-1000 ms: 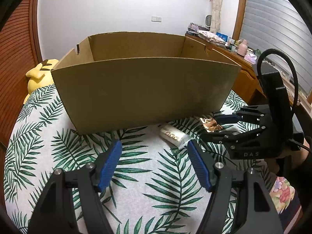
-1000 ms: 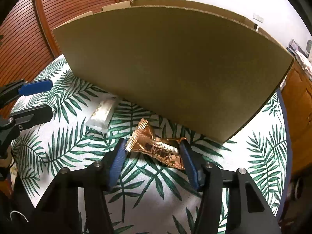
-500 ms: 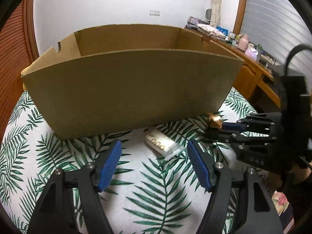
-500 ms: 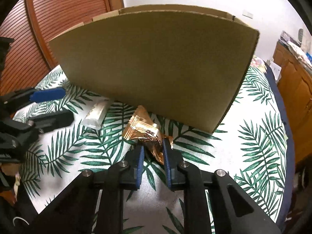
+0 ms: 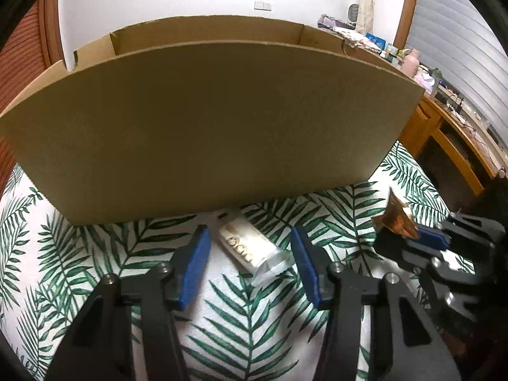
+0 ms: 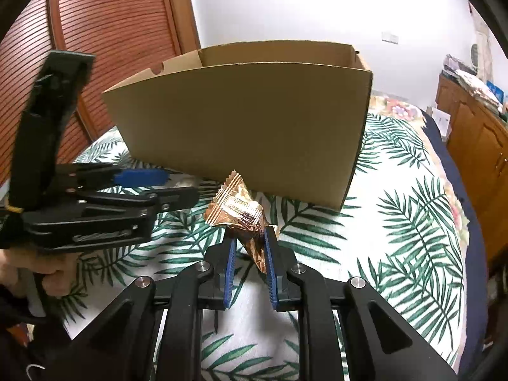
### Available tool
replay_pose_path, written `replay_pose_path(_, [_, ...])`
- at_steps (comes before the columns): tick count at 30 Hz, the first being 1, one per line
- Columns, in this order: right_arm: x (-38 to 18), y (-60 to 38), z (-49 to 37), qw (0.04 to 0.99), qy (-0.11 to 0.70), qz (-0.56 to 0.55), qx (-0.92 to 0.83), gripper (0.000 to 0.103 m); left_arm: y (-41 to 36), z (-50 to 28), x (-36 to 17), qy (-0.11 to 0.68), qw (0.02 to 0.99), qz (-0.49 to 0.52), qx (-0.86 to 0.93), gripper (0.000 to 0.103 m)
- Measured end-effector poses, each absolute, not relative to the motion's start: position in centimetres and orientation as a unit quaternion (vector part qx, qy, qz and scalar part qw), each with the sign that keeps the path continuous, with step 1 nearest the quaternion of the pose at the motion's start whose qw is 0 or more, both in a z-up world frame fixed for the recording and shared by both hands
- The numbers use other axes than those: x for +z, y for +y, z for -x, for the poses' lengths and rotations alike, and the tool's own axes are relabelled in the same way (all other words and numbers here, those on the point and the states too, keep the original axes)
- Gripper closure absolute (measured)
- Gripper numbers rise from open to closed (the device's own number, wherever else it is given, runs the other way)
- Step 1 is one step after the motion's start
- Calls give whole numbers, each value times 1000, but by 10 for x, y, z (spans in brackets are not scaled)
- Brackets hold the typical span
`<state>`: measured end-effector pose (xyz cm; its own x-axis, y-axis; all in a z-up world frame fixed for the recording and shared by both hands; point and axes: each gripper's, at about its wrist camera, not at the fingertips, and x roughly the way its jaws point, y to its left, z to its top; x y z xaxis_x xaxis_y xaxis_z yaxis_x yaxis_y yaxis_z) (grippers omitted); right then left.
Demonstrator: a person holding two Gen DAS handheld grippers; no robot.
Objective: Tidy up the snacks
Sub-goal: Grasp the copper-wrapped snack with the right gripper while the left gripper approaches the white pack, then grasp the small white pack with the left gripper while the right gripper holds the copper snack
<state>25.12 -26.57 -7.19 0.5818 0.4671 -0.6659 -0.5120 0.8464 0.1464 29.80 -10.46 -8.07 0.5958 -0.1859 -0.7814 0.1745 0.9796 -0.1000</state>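
Observation:
An open cardboard box (image 5: 206, 133) stands on the palm-leaf tablecloth; it also shows in the right wrist view (image 6: 254, 117). My right gripper (image 6: 249, 247) is shut on a copper foil snack packet (image 6: 238, 212) and holds it up in front of the box. From the left wrist view the packet (image 5: 395, 219) sticks up from the right gripper (image 5: 422, 238). My left gripper (image 5: 249, 254) is open, its fingers either side of a white snack packet (image 5: 246, 247) lying by the box's base. The left gripper (image 6: 158, 187) shows open in the right wrist view.
The tablecloth (image 6: 412, 209) covers a round table. A wooden cabinet (image 5: 451, 139) with small items stands at the right. A slatted wooden door (image 6: 104, 47) is behind the box on the left.
My right gripper closed on the copper packet and lifted it off the cloth. My left gripper moved forward until the white packet lies between its open fingers.

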Motion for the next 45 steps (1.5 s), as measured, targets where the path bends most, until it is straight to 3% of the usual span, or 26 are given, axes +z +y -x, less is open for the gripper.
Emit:
replay_pose_path(9, [-69, -266, -234, 892, 351, 34, 283, 88, -114, -304, -86, 450, 889, -5, -86, 61])
replay_pose_path(15, [-64, -268, -232, 893, 346, 22, 287, 88, -108, -295, -90, 451, 888, -8, -91, 84])
replay_pose_path(26, [-62, -266, -227, 890, 355, 21, 286, 88, -98, -275, -81, 436, 893, 2, -113, 84])
replay_pose_path(45, [-14, -260, -229, 906, 316, 23, 282, 88, -61, -234, -5, 352, 925, 23, -143, 84])
